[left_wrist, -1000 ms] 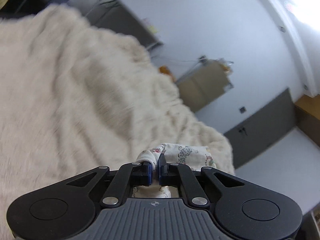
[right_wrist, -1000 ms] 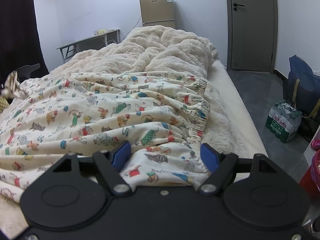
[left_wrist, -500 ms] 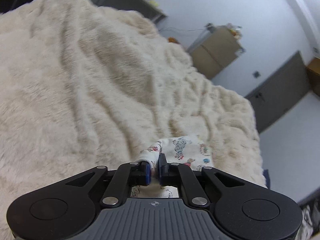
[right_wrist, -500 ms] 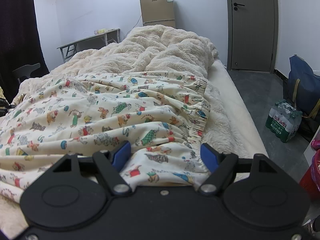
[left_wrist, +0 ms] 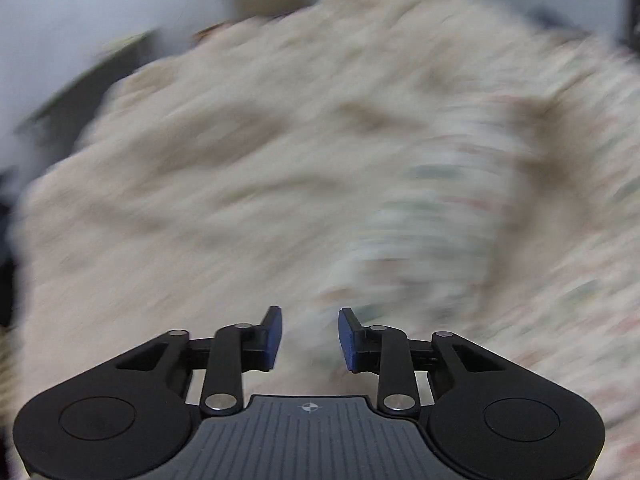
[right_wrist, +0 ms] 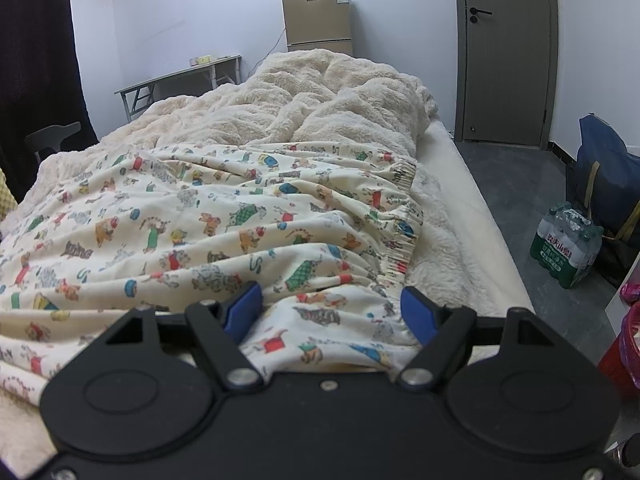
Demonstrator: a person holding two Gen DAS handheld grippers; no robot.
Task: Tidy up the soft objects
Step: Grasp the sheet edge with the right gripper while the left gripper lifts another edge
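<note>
A cartoon-printed sheet (right_wrist: pixel 240 216) lies spread over a cream fluffy blanket (right_wrist: pixel 340 100) on the bed. My right gripper (right_wrist: pixel 328 308) rests low at the sheet's near edge, open wide, with a bunched fold of the sheet lying between its fingers. The left wrist view is heavily blurred. In it my left gripper (left_wrist: pixel 310 332) has its jaws opening with nothing between them. It hovers over the fluffy blanket (left_wrist: pixel 240 160), with the printed sheet (left_wrist: pixel 440 208) just ahead to the right.
The bare mattress edge (right_wrist: pixel 472 208) runs along the bed's right side. Beyond it on the floor are a pack of water bottles (right_wrist: pixel 564 246), a blue bag (right_wrist: pixel 608 172) and a red basket (right_wrist: pixel 624 356). A small fridge (right_wrist: pixel 318 20), a folding table (right_wrist: pixel 180 80) and a door (right_wrist: pixel 506 52) stand at the back.
My left gripper let go of the sheet corner it was pinching and its jaws parted. It rolled and swung fast over the bed. The right gripper stayed still.
</note>
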